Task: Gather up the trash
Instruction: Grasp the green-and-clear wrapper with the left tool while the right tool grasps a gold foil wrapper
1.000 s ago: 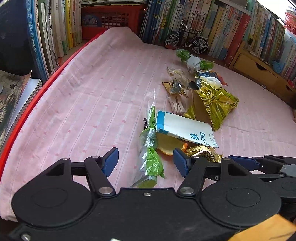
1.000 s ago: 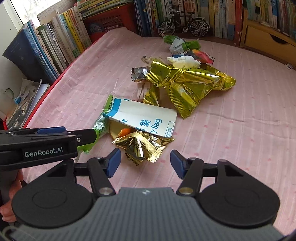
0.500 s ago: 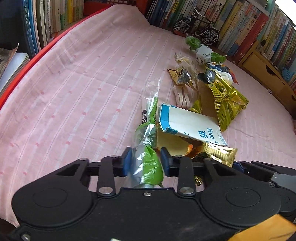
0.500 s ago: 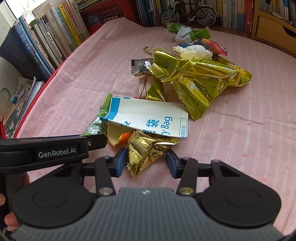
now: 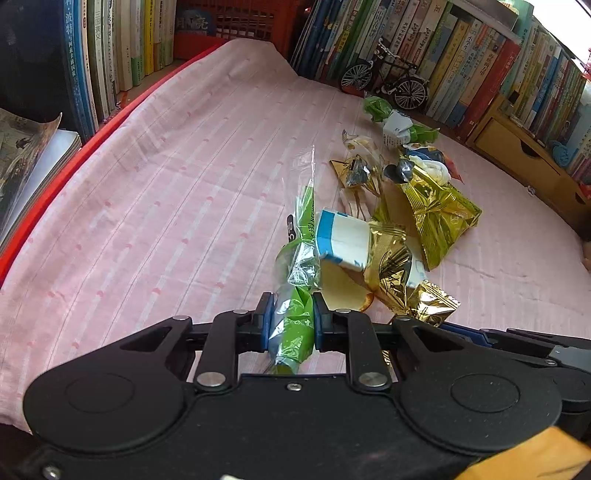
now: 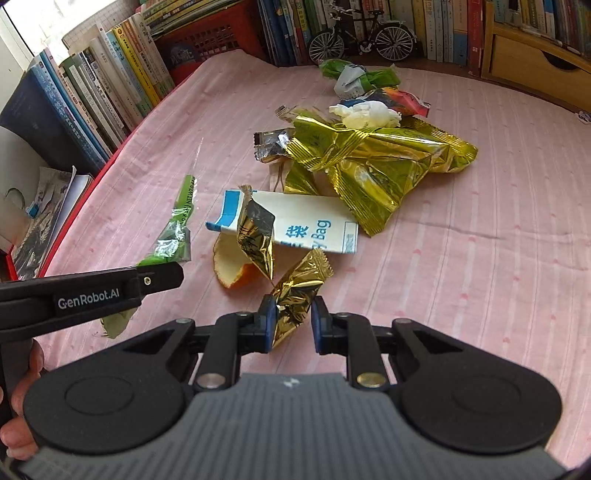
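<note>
My left gripper [image 5: 291, 320] is shut on a long green and clear plastic wrapper [image 5: 301, 254], lifted off the pink cloth. My right gripper [image 6: 292, 322] is shut on a crumpled gold foil wrapper [image 6: 295, 295], also raised. Below lie a white and blue paper bag [image 6: 310, 229] and an orange peel [image 6: 231, 267]. Further back sit a large gold snack bag [image 6: 373, 166], a white tissue wad [image 6: 365, 112], a silver wrapper [image 6: 269, 144] and a green and white wrapper [image 6: 356, 75]. The left gripper's side shows in the right wrist view, with the green wrapper [image 6: 177, 229] hanging from it.
A pink striped cloth [image 5: 166, 184] covers the surface. Rows of books [image 5: 110, 55] line the left and back. A model bicycle [image 6: 362, 35] and a red crate [image 6: 207, 40] stand at the back, a wooden drawer unit [image 6: 535, 68] at the right. A hand [image 6: 14, 424] holds the left gripper.
Both grippers went from open to shut, the left on the green wrapper and the right on the gold foil wrapper. Both wrappers have since been lifted off the cloth.
</note>
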Tool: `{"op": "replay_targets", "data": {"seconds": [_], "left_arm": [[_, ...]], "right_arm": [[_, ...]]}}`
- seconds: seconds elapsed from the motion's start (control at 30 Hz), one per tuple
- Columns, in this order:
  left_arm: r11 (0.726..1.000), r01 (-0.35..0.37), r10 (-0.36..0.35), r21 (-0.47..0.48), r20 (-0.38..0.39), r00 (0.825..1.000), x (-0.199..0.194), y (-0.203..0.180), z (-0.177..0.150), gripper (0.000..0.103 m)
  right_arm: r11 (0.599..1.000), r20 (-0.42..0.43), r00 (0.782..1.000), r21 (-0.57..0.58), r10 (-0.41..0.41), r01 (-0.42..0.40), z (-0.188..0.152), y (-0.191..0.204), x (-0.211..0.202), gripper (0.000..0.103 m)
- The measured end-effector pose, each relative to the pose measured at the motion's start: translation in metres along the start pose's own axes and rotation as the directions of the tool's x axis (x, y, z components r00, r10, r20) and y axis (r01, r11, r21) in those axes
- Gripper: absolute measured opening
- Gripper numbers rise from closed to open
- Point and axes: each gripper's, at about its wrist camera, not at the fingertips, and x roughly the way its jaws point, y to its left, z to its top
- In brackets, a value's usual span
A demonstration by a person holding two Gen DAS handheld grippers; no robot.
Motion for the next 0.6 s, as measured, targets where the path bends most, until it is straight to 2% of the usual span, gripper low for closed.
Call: {"op": "replay_targets", "data": {"seconds": [0.6], "left_arm": [[0.998,0.031,-0.034,0.047,0.052,0.998,-0.043,-0.007,-0.016,0.019]], "right_arm": [[0.997,0.081,0.994,0.053,-0.066,0.062,-0.018,-0.007,-0.049,0.024]]}}
